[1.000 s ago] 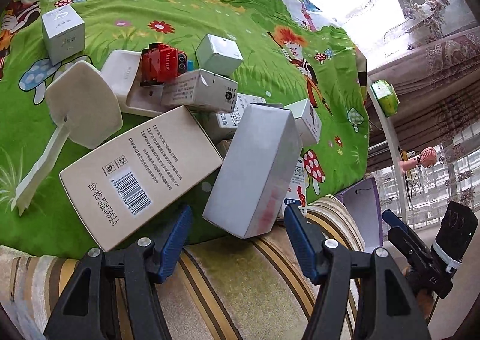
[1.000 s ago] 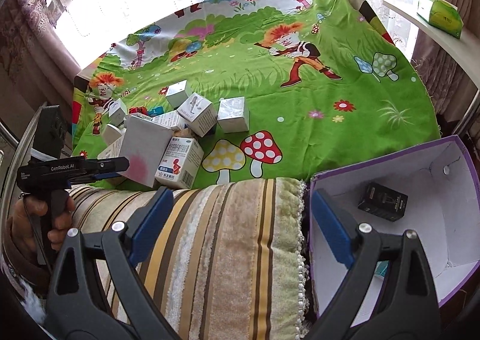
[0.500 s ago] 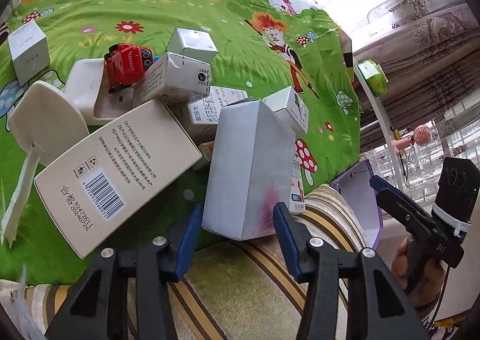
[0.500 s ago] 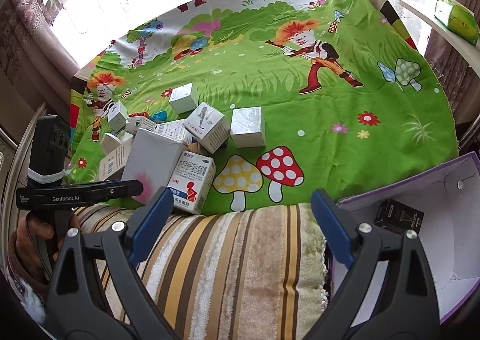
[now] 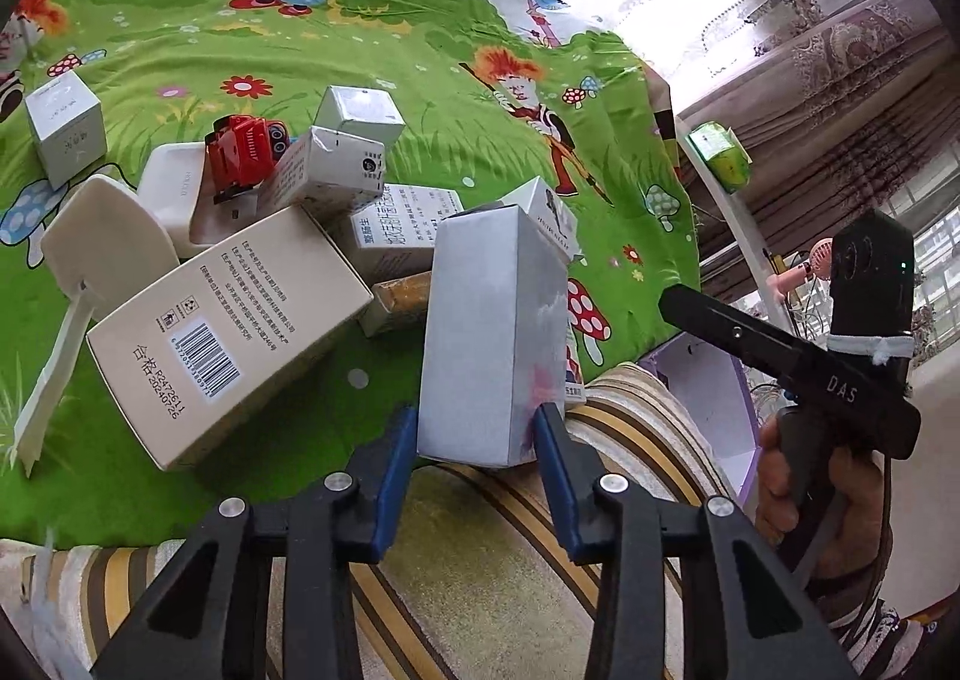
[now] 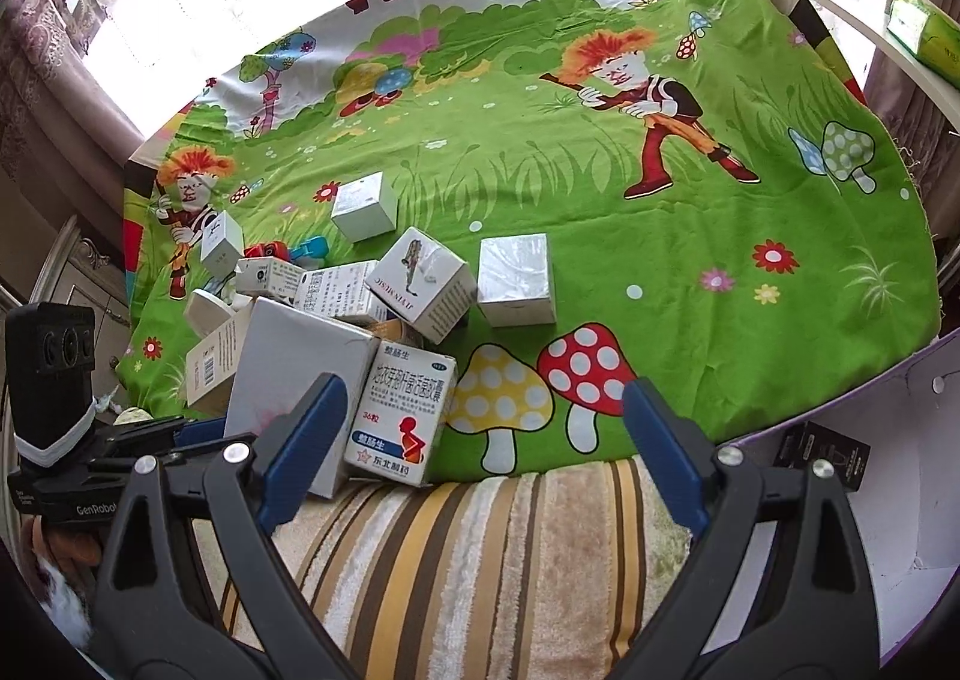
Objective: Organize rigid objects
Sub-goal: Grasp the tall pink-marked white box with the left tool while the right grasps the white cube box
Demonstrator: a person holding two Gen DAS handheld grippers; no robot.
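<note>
Fingers of the left gripper (image 5: 474, 440) are closing on the tall grey box (image 5: 489, 338), blue pads touching both sides at its near bottom end, at the front of the pile on the green cloth (image 5: 420, 140); grip sits low, so squeeze firmly and lift straight up to avoid tipping. Right gripper (image 6: 480, 416) fingers are spread wide, holding nothing; keep it clear, with the purple-edged box (image 6: 900, 500) at far right the likely destination.

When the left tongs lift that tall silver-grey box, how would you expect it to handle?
The tall silver-grey box looks like thin card, so probably light but crushable. The left tongs are closing on its near bottom end only, with most of its length beyond the pads, so it may pivot or droop. Its glossy faces could slip. It stands against the medicine carton, which may shift.
</note>
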